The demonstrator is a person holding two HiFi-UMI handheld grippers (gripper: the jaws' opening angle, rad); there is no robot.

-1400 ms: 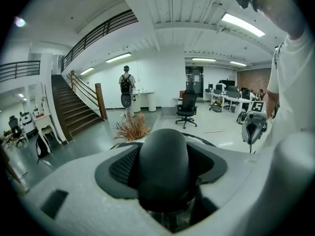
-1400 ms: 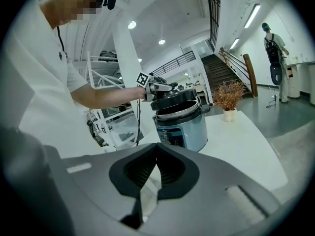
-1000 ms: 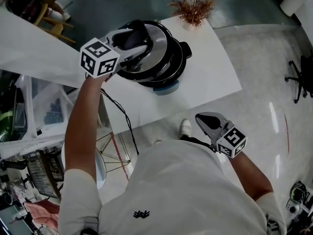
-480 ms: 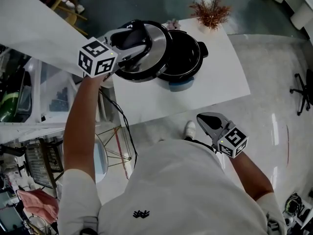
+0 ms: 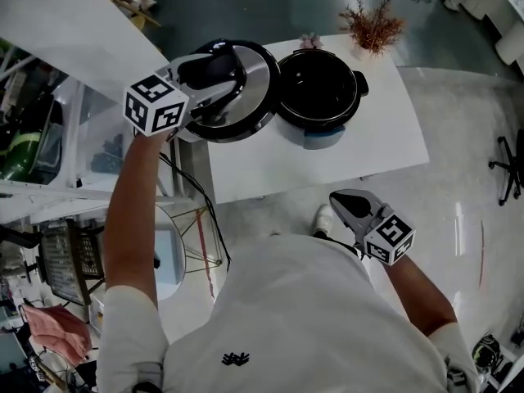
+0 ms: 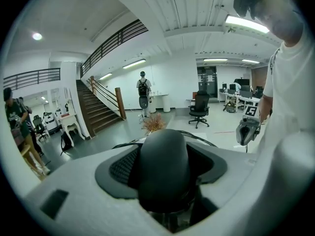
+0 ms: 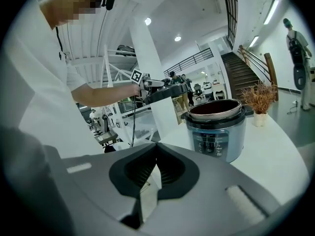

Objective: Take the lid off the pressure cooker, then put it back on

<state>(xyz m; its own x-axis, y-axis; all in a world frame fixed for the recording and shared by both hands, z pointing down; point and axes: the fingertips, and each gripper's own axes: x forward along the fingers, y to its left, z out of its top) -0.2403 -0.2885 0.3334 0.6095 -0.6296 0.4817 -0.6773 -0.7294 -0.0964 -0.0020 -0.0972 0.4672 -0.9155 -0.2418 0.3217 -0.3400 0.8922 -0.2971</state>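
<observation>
Left gripper jaws clamped on knob, lid held upper centre-left beside open pressure cooker on desk, ready for refit; right gripper jaws closed, empty, parked lower right.

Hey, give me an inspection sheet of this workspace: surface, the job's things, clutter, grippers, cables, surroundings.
Surface: white table, bearing the cooker and a plant.
Job's things: pressure cooker stands open on the table; lid is off, held in the air to its left.
Clutter: dried plant at the table's far corner.
Grippers: left gripper shut on the lid's handle; right gripper shut, empty, away from the table.
Cables: black cable hanging by the table's left edge.
Surroundings: office chair at right; staircase and people beyond.
</observation>
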